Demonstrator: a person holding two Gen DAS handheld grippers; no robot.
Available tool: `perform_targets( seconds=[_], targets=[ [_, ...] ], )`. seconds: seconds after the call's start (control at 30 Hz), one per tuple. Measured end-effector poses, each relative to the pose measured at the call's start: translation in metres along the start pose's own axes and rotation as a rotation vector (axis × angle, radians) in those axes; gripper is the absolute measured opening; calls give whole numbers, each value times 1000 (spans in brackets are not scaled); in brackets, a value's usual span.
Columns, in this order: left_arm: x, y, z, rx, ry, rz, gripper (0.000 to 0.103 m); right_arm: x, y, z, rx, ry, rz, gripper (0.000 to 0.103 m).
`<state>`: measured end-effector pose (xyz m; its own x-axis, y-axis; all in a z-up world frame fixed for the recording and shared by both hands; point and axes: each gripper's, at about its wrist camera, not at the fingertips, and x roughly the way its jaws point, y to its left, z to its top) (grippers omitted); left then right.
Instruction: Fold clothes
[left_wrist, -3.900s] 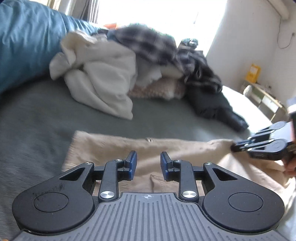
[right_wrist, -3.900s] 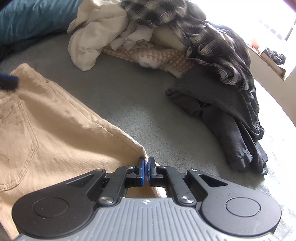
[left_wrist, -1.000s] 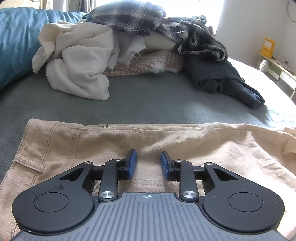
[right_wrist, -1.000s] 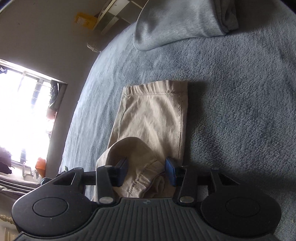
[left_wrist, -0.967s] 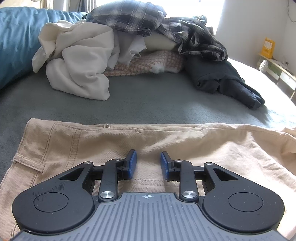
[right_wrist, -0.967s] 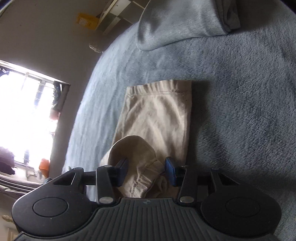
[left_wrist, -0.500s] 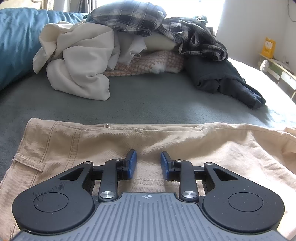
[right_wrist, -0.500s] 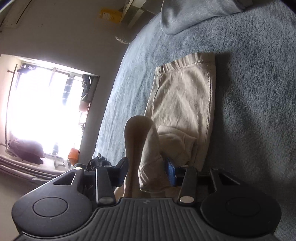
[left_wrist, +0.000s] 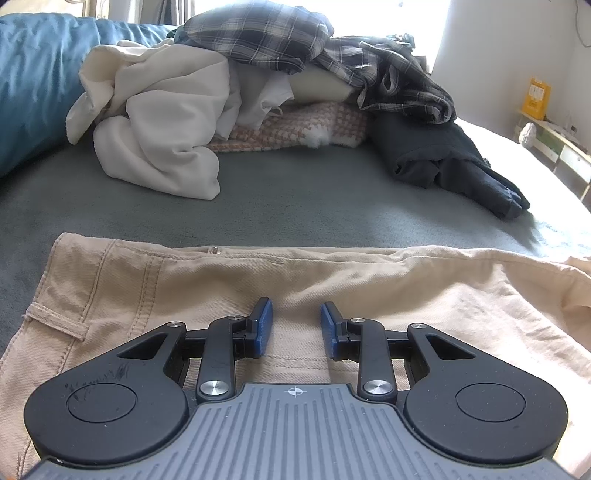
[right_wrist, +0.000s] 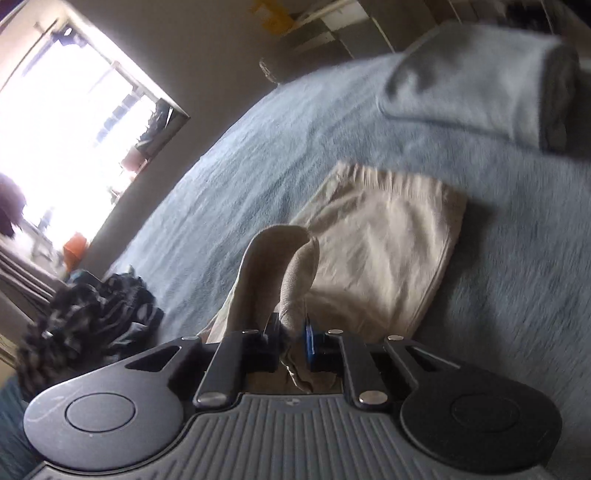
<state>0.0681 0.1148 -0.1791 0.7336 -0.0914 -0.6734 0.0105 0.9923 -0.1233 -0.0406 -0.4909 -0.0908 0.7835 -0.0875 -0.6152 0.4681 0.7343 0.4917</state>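
Beige trousers (left_wrist: 369, 284) lie flat across the grey bed cover (left_wrist: 295, 199). My left gripper (left_wrist: 293, 317) hovers low over their seat, open, with nothing pinched between its blue pads. In the right wrist view the leg end of the trousers (right_wrist: 384, 240) lies on the cover. A fold of that leg (right_wrist: 273, 254) rises from it into my right gripper (right_wrist: 291, 334). Its jaws are closing, and the pads press on the fold between them.
A heap of clothes (left_wrist: 221, 92) with a plaid shirt on top sits behind the trousers, a dark garment (left_wrist: 443, 162) trailing to its right. A blue duvet (left_wrist: 33, 85) lies at the left. A folded grey item (right_wrist: 480, 81) rests beyond the trouser leg. Shelves (left_wrist: 554, 140) stand past the bed's right edge.
My right gripper has risen and rolled, and its jaws have narrowed onto the fold of trouser leg, which now stands up off the bed. My left gripper has not moved.
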Motion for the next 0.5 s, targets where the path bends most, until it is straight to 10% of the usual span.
perform_targets(
  seconds=[0.3,0.5],
  targets=[
    [1,0,-1,-4,-11,-1,29,-72,87,54,-530,-278,-199,9],
    [1,1,0,-10,-15,-8,29,-112,91,76,-578,-285,-224,9]
  ],
)
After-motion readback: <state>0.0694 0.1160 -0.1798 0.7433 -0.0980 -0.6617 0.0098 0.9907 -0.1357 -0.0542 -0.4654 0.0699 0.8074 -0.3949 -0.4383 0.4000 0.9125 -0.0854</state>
